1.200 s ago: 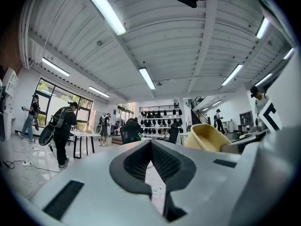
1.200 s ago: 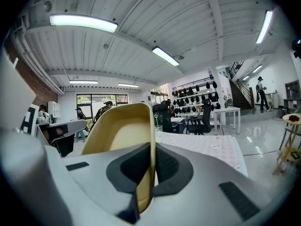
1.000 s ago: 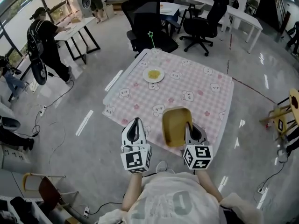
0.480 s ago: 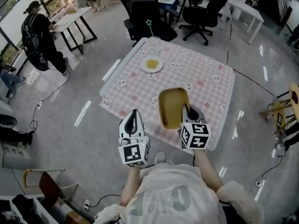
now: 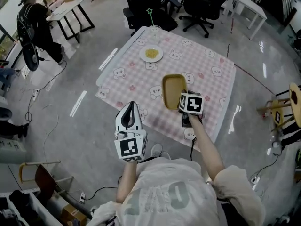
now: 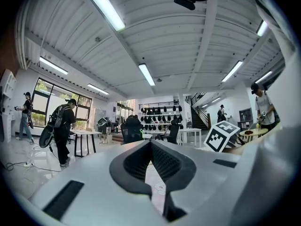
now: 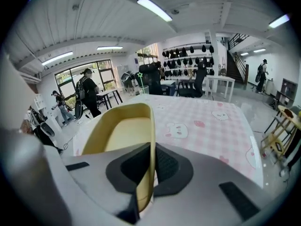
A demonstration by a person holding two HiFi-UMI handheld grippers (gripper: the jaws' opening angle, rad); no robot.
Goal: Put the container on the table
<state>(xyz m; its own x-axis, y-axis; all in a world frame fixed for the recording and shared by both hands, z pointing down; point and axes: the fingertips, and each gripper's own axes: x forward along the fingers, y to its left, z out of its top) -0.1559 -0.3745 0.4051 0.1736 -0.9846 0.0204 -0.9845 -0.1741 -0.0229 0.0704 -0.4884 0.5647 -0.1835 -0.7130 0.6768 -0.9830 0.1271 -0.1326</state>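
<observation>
A yellow rectangular container [image 5: 173,90] hangs over the near half of the table [image 5: 214,86], which wears a pink checked cloth with bear prints. My right gripper [image 5: 184,100] is shut on its right wall. In the right gripper view that wall [image 7: 149,140] runs between the dark pads of the gripper [image 7: 149,167], and the hollow of the container [image 7: 123,132] lies to the left. I cannot tell whether its bottom touches the cloth. My left gripper [image 5: 130,106] stays shut and empty off the table's near left edge, pointing level across the room [image 6: 151,167].
A white plate of yellow food [image 5: 151,54] sits at the table's far left, with a glass holding a green star stick [image 5: 152,28] behind it. Black office chairs [image 5: 202,6] stand beyond the table. A person [image 5: 33,25] stands far left and a wooden stool [image 5: 288,105] at right.
My right gripper has carried the container forward and down, from the near edge to over the cloth. The left gripper has hardly moved.
</observation>
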